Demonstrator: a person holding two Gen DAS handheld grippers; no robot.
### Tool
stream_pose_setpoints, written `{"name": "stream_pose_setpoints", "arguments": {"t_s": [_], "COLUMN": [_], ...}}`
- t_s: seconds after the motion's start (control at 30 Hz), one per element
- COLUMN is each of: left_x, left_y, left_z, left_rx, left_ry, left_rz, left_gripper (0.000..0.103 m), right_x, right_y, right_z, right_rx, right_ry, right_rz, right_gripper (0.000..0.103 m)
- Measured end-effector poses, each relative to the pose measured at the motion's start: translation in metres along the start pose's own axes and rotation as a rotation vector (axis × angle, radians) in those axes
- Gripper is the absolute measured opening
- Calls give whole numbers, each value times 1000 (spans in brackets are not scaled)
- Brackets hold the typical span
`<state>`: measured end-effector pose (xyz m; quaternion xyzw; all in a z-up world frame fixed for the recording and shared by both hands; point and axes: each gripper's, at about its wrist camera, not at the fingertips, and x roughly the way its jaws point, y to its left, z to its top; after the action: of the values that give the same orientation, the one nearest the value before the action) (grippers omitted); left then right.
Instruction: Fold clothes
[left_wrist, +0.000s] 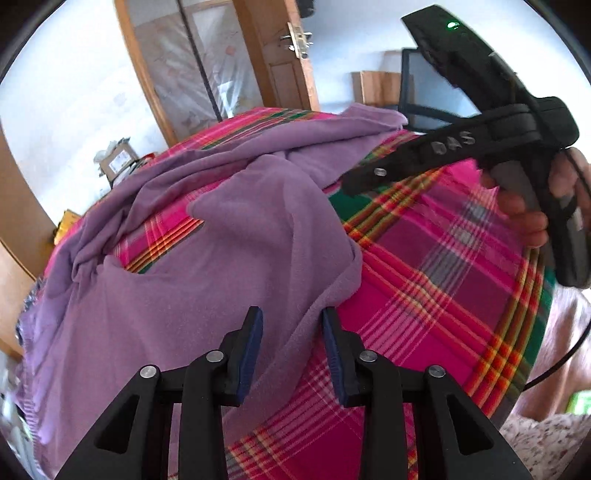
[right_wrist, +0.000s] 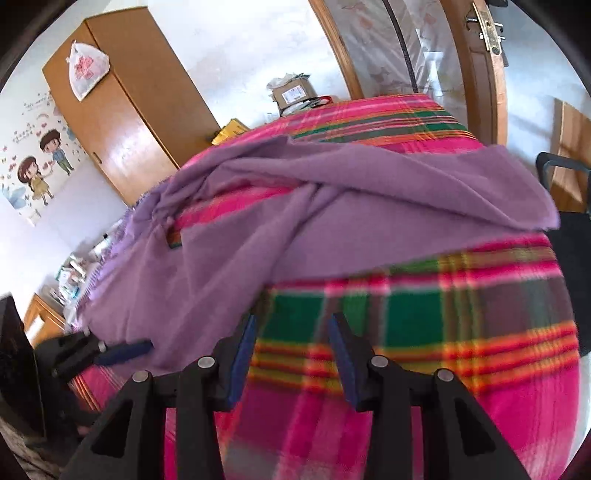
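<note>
A big soft purple cloth (left_wrist: 236, 236) lies rumpled on the bright pink checked bedspread (left_wrist: 443, 266), spread out in front of both my grippers. My left gripper (left_wrist: 291, 350) is wide open with the cloth's edge lying between its fingers, not pinched. My right gripper (right_wrist: 291, 354) is wide open too, holding nothing, with the cloth just ahead and to its left. I think I am at the grabbing part. Next I need to close on an edge and pull it flat.
</note>
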<state>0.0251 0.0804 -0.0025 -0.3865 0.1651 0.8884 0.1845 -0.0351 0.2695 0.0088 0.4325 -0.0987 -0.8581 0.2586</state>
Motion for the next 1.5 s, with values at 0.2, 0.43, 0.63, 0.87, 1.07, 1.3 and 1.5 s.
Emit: {"name": "stream_pose_setpoints", "arguments": {"t_s": [0.2,0.43,0.63,0.87,1.07,1.3,1.5], "left_x": [5,2,1,-5,-16,-28,-38], "left_y": [10,13,18,31,41,44,47], "left_z": [1,-1,-3,-9,-12,-19,-25], "left_rx": [-52,-77,-107,-172,-219,-236,-246], "left_ry": [6,0,1,-6,-33,-54,-66], "left_rz": [-47,-67,-77,-103,-120,-120,-115], "left_gripper": [14,14,13,9,9,9,9], "right_x": [29,46,40,10,-22,-50,-62], "right_y": [1,-5,-11,-12,-2,11,26], "right_z": [29,42,41,29,13,-8,-20], "right_rx": [39,108,171,209,206,182,114], "right_ry": [2,29,10,-70,-143,-202,-214], "right_rz": [40,103,125,124,100,57,26], "right_gripper": [42,40,9,7,7,7,7]}}
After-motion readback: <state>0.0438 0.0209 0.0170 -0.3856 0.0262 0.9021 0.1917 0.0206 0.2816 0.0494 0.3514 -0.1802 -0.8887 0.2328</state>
